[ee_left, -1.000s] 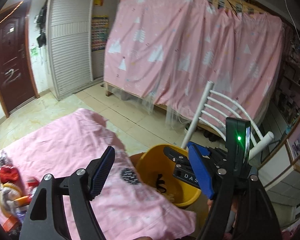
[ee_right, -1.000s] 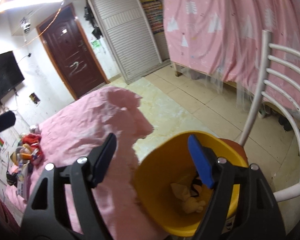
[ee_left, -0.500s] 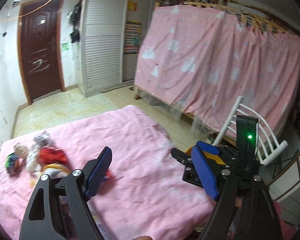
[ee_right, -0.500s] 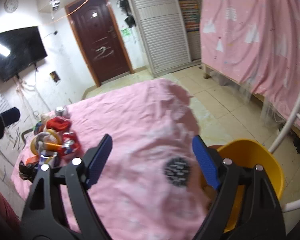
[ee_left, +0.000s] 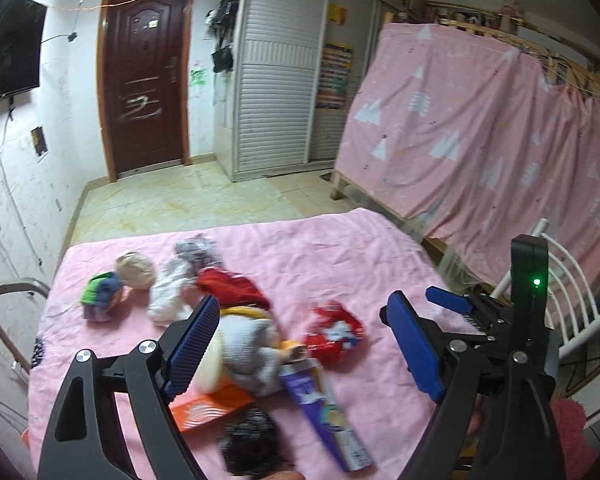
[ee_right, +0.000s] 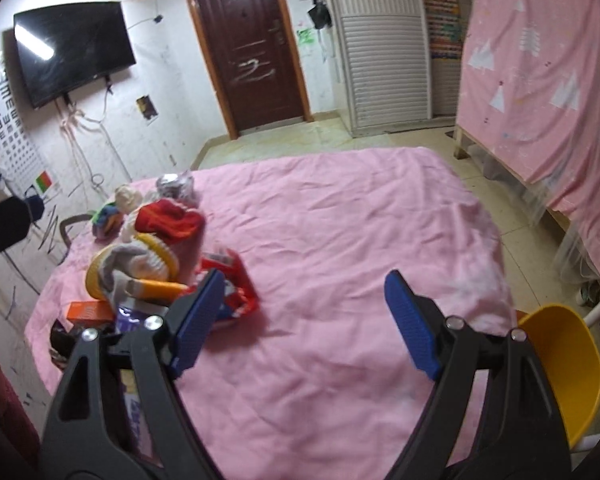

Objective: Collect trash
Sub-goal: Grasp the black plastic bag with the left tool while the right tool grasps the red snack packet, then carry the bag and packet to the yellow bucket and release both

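- A heap of trash (ee_left: 244, 340) sits on the left half of the pink-covered table (ee_left: 340, 248): a red-and-white snack wrapper (ee_left: 334, 334), a purple tube-shaped pack (ee_left: 324, 412), an orange box (ee_left: 208, 410), a grey cloth lump over a yellow ring (ee_right: 140, 266), a red cloth (ee_left: 230, 288) and a few balled scraps.
- My left gripper (ee_left: 300, 344) hangs above the heap, its blue pads apart and widening, nothing between them.
- My right gripper (ee_right: 300, 316) hovers over bare pink cloth just right of the heap, spread wide and empty.
- The yellow bin (ee_right: 560, 364) stands off the table's right edge, beside a white chair (ee_left: 560, 300).
- Beyond: a dark door (ee_left: 144, 76), a wall-mounted television (ee_right: 72, 48), and a pink curtain (ee_left: 480, 132).
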The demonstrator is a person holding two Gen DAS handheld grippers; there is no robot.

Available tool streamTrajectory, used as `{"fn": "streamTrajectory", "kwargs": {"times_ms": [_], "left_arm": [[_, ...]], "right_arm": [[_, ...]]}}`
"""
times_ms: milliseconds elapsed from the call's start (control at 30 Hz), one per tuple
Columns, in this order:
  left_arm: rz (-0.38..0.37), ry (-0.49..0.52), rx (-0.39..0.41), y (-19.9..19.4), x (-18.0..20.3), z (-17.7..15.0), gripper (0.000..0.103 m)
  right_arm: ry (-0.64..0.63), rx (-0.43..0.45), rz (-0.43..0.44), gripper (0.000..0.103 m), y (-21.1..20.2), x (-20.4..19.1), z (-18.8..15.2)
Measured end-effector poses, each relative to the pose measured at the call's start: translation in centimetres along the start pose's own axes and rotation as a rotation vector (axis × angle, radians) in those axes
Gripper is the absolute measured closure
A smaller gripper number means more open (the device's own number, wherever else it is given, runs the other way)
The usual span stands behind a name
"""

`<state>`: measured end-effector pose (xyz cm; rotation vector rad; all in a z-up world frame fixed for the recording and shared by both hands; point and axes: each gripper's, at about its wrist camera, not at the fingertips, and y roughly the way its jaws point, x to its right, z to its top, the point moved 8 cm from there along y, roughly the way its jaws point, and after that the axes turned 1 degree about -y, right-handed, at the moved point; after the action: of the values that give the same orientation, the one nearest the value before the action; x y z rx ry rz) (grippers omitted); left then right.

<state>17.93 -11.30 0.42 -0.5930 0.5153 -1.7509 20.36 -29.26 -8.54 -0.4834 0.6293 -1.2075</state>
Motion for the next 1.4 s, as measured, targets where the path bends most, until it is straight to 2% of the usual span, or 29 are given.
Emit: {"fn": "streamTrajectory", "kwargs": {"times_ms": [267, 400, 667, 800, 933, 1033, 1067, 1267, 1333, 1400], "left_arm": [[0.054, -0.015, -0.036, 0.1, -5.0, -1.4, 0.026], [0.033, -0.042, -0.069, -0.1, -6.7, -2.7, 0.026], [-0.039, -0.042, -0.104, -1.0, -6.1, -6.1, 0.026], [-0.051, -0.027, -0.116, -1.2, -5.0, -7.6, 0.026], [-0.047, -0.035, -0.159, -0.5, -4.3, -9.4, 0.026], [-0.055, -0.037, -0.198, 0.2, -3.6, -10.7, 0.027], [-0.055, -0.042, -0.203, 0.4, -3.4, -10.9, 0.029], [-0.052, -0.065, -0.232, 1.8, -3.0, -11.7, 0.047], [-0.048, -0.072, -0.236, 2.3, -3.0, -11.9, 0.056], [-0.042, -0.078, -0.249, 2.8, -3.1, -12.2, 0.075]], "right_arm": [[-0.049, -0.065, 0.025, 0.024, 3.2, -3.2, -0.7], [-0.062, -0.091, 0.019, 0.024, 4.1, -3.5, -1.0], [-0.084, -0.120, 0.025, 0.024, 4.9, -4.2, -1.1], [-0.130, -0.135, 0.030, 0.025, 5.4, -5.5, -1.6], [-0.134, -0.153, 0.042, 0.042, 5.8, -5.7, -1.8], [-0.136, -0.159, 0.063, 0.060, 5.8, -5.7, -2.1], [-0.136, -0.156, 0.069, 0.068, 5.7, -5.7, -2.1], [-0.116, -0.116, 0.091, 0.070, 4.3, -5.0, -2.0], [-0.110, -0.099, 0.101, 0.070, 3.6, -4.7, -1.9], [-0.101, -0.082, 0.104, 0.070, 2.8, -4.2, -1.7]]}}
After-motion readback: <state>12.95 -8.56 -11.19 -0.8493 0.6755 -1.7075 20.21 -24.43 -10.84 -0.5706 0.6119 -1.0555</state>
